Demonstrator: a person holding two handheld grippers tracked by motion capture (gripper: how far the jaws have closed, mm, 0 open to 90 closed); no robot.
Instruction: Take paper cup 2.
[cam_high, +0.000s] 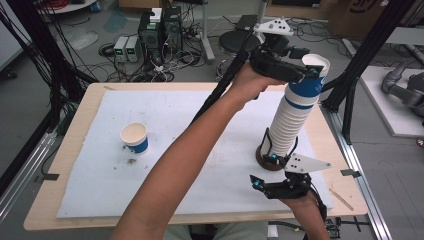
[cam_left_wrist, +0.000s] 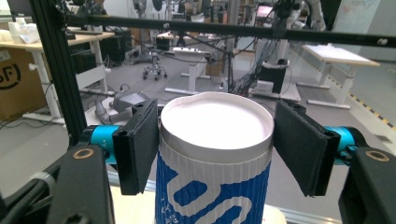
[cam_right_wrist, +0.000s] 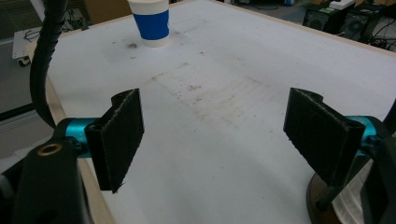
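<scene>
Nearest the person, the right gripper (cam_high: 272, 172) rests low on the white mat (cam_high: 100, 195) with its jaws spread wide and nothing between them, just beside the brown base (cam_high: 265, 161) of the cup stack (cam_high: 292, 125). That stack rises tilted from the base. At its top the left gripper (cam_high: 305, 70) has its pads clamped on the blue-and-white top cup (cam_left_wrist: 215, 154), one at each side just below the rim. Farther left on the mat, well apart, stands a single cup (cam_high: 134, 137)
</scene>
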